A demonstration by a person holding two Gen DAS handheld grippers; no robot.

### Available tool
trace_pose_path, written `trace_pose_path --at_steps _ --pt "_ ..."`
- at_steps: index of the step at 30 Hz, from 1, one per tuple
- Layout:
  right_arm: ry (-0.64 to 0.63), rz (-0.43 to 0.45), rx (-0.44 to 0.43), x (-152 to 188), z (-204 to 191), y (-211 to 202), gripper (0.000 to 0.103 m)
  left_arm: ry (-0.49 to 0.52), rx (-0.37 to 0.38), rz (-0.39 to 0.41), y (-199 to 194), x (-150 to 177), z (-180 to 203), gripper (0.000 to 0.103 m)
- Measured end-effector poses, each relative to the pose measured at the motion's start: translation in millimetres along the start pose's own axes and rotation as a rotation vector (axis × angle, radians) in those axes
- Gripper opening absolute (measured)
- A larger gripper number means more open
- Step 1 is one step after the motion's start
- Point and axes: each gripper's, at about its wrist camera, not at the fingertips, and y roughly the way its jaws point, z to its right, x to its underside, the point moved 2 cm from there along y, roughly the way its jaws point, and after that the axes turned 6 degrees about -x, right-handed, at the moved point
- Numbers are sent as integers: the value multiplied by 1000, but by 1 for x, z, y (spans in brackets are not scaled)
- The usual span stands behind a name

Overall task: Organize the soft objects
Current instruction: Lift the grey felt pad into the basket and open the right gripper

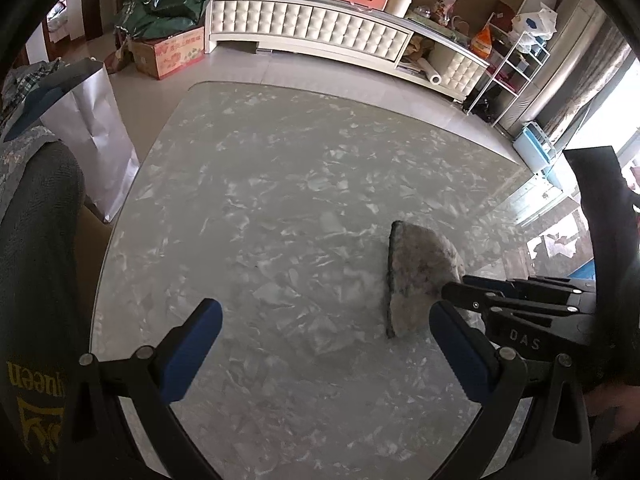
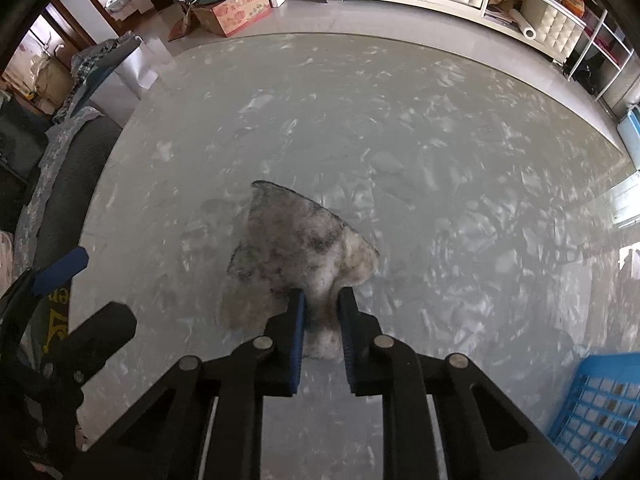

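Observation:
A fluffy grey-and-white cloth with a dark hem lies bunched on the marbled glass table. My right gripper is shut on the cloth's near edge, a fold of it pinched between the blue pads. In the left wrist view the same cloth lies right of centre, with the right gripper coming in from the right onto it. My left gripper hangs open above bare table, to the left of the cloth, with nothing between its fingers.
A blue lattice basket stands at the near right table corner. Left of the table are a white paper bag and a dark chair with draped clothing. A long white cabinet and a cardboard box stand beyond on the floor.

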Motion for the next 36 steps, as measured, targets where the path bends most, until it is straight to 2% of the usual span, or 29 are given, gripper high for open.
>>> trace_pose_path --at_steps 5,18,29,36 --pt "22 16 -30 12 8 -19 15 40 -2 21 -10 7 13 103" --pt "24 118 -69 60 31 -117 15 109 72 44 -53 25 69 103" --pt "44 174 -72 121 77 -187 16 202 112 96 -99 27 138 103" --pt "56 229 -69 137 93 -220 16 267 143 126 -124 30 182 103"
